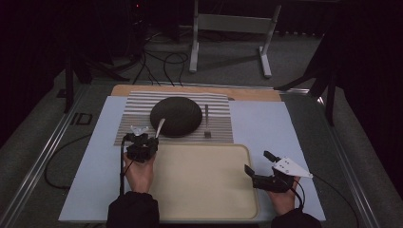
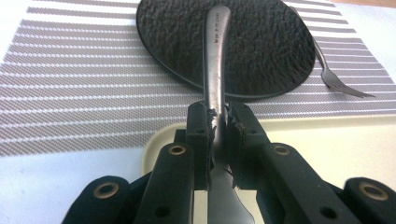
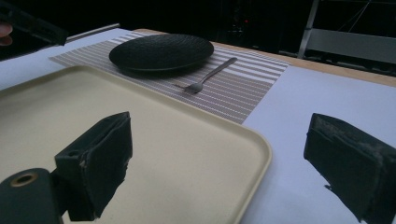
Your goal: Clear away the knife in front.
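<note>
Left jaws, clamped on knife mid-handle, its end over plate. Advice: lower it level onto mat left of plate, parallel to fork, before releasing. Right gripper: open, empty, beside tray.

Left tongs clamped shut, pointing far, hand beneath. Right tongs spread wide, angled left, near right.

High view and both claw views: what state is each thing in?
Left claw: shut on the knife.
Knife: held, handle pointing out over the plate.
Right claw: open, holding nothing.
Plate: on the striped mat.
Fork: flat on the mat, beside the plate.
Tray: nothing on it.
</note>
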Available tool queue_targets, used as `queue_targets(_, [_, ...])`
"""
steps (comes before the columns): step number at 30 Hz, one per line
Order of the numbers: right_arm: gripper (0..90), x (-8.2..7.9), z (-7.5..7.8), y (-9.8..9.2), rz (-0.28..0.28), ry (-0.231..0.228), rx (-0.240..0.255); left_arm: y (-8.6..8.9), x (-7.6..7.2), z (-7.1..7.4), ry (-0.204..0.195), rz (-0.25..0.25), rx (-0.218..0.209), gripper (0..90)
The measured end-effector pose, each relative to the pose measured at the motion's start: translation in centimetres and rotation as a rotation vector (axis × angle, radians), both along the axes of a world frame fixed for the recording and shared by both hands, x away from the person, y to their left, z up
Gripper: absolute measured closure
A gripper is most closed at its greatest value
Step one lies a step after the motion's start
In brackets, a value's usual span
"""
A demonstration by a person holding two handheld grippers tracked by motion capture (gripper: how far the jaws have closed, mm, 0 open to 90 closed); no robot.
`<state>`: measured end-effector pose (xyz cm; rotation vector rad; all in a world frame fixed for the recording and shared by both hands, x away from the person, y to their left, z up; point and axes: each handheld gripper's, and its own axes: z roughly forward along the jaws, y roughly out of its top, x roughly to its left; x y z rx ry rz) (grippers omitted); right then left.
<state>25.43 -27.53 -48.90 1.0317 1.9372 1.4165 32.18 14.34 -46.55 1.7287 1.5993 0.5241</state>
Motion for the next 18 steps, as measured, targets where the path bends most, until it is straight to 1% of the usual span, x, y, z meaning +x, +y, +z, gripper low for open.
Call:
queue_targets(12, [7.8,0.0,0.0,0.0,0.001,-0.002,-0.001,-0.9,-1.7,-0.4,-0.007,-0.003,0.023,80.4])
queue_targets(13, [7.8,0.0,0.0,0.0,0.001,-0.003,-0.002,-0.9,-1.8,-0.4,-0.007,-0.004,0.019,80.4])
queue_targets(18, [7.8,0.0,0.0,0.0,0.000,-0.002,-0.001,-0.6,-2.2,-0.7,-0.004,0.005,0.024,80.4])
